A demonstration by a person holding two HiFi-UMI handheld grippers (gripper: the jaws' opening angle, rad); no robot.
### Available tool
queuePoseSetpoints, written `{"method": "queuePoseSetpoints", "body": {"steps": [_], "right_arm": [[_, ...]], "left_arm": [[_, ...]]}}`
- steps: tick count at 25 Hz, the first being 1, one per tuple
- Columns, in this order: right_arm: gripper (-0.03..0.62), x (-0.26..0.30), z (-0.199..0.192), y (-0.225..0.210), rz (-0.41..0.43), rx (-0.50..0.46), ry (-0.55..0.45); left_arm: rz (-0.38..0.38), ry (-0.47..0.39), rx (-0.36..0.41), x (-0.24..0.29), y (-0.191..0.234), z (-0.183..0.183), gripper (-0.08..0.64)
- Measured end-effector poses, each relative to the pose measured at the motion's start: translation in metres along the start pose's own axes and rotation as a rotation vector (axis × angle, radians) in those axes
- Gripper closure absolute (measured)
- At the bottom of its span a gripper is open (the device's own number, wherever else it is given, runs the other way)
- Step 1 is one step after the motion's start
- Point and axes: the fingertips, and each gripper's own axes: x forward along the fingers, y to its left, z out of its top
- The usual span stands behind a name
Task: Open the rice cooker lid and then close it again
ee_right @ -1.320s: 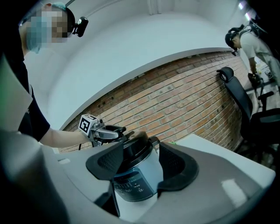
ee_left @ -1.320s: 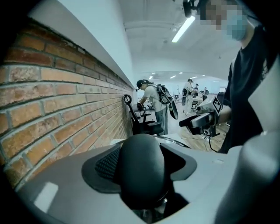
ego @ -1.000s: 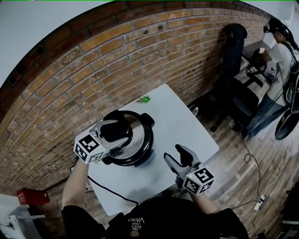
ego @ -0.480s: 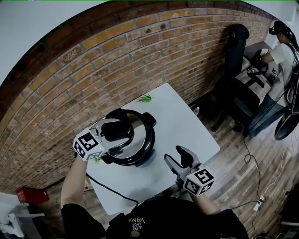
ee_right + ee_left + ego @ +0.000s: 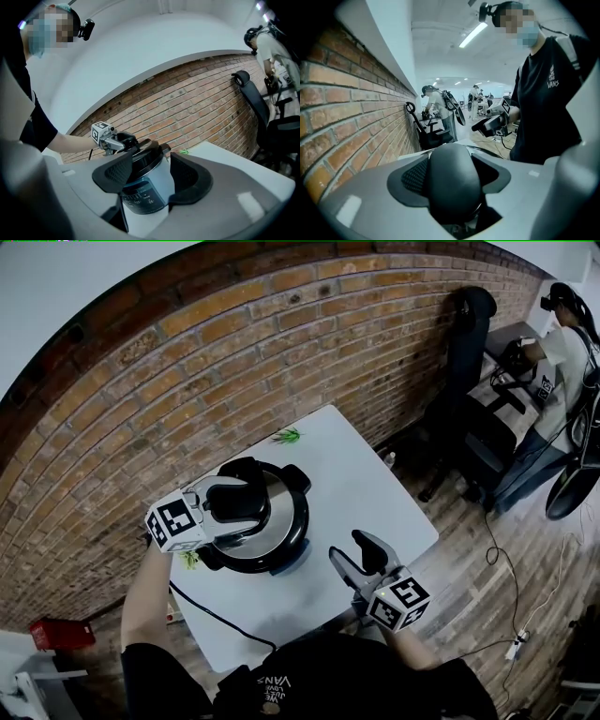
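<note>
Rice cooker (image 5: 281,521): set toward the back-left of the white counter (image 5: 375,493), close to the brick wall (image 5: 281,343), with its cord (image 5: 220,620) trailing off the near edge, probably to reach a socket. Placed with the control panel facing the person, so the lid (image 5: 277,493) can be reached from above and from the left.

Left gripper (image 5: 232,502) reaching in from the left and angled downward, clamped wide around the black handle (image 5: 452,187) on top of the lid. From the left gripper view, handle filling the whole gap between the pads; a broad knob, hence the wide spread. Likely held this way to get firm purchase for turning or lifting the lid without slipping off the rounded top.

Lid apparently seated on the pot or barely raised; looks a little tilted in the right gripper view, but too close to call. Opening step judged to be just under way, closing not yet begun.

Right gripper (image 5: 349,547) hovering over the near right part of the counter, well apart from the cooker, jaws spread with nothing between the pads; aimed at the cooker body, seemingly kept clear and ready to steady the pot if needed
</note>
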Motion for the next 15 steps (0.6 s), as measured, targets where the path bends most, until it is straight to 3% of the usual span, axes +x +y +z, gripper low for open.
{"method": "queuePoseSetpoints", "body": {"steps": [15], "right_arm": [[0.333,0.01,0.0,0.012,0.068,-0.012,0.028]], "left_arm": [[0.103,-0.009,-0.055,-0.002,0.004,-0.002,0.278]]}}
